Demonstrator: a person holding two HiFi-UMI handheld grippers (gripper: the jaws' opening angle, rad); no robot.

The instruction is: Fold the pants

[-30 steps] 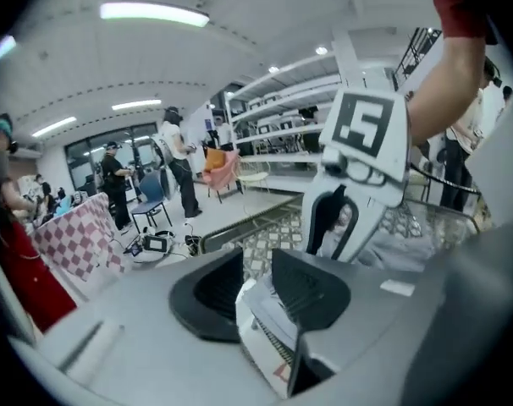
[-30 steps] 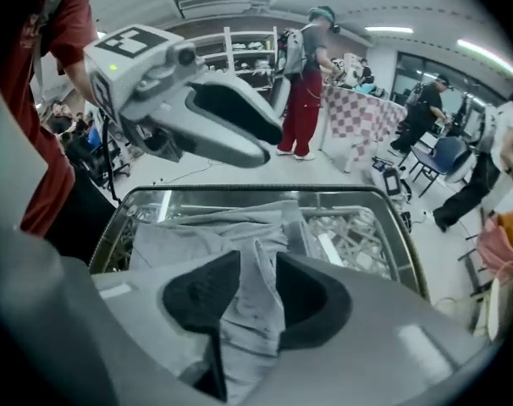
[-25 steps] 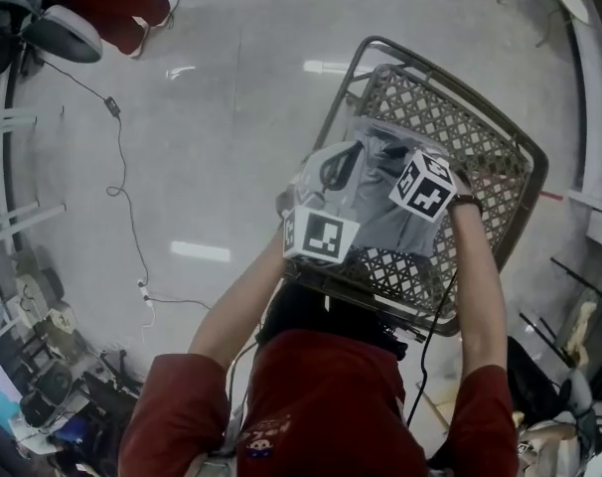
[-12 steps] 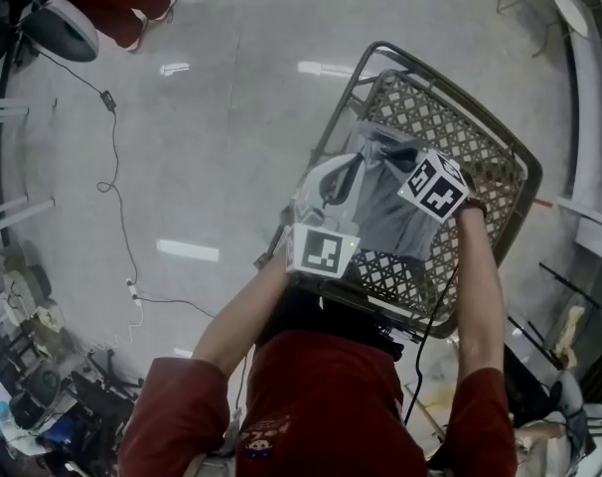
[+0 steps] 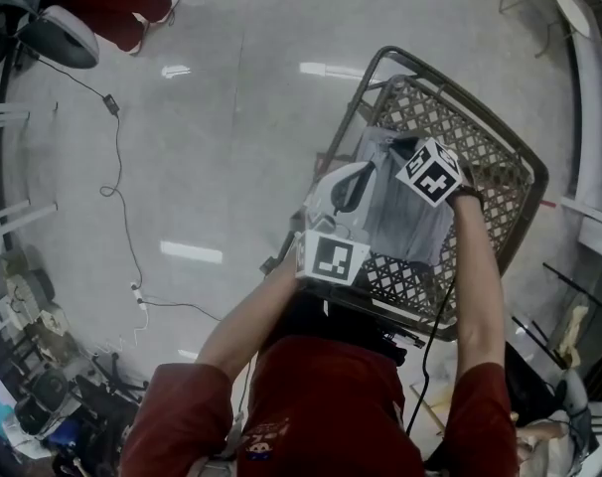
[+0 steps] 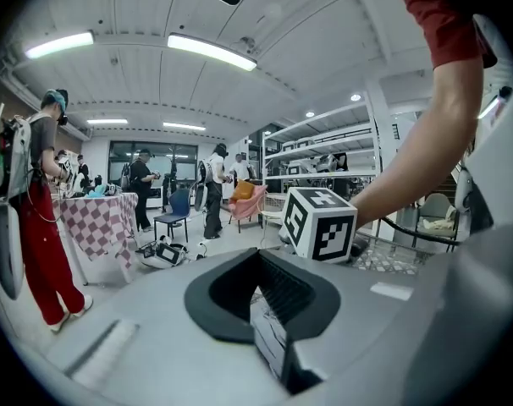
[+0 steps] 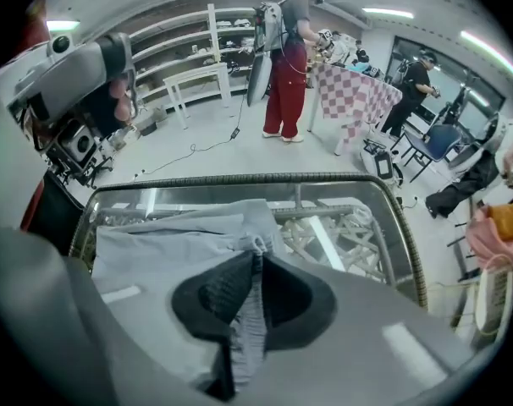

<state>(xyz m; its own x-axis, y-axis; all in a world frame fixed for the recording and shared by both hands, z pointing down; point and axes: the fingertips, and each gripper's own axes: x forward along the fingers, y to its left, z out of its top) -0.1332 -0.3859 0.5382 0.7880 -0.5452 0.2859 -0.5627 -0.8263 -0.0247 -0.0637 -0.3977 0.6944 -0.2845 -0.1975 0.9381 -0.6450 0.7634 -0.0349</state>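
At centre right of the head view, grey pants [image 5: 408,219] are draped over a lattice desk [image 5: 502,167]. Low in the right gripper view, the right tool [image 7: 255,290] is seen clamped on a bunched fold of the pants [image 7: 172,248]. The left tool [image 6: 261,299] is closed on a thin pale edge of fabric, near the right tool's marker cube [image 6: 320,222].

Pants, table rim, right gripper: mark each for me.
pants [image 7: 161,245], right gripper view, flat gray cloth left of the fingers.
table [image 7: 239,178], right gripper view, woven rim at its far edge.
right gripper [image 7: 255,259], right gripper view, midway between its fingertips, shut on a pants fold.
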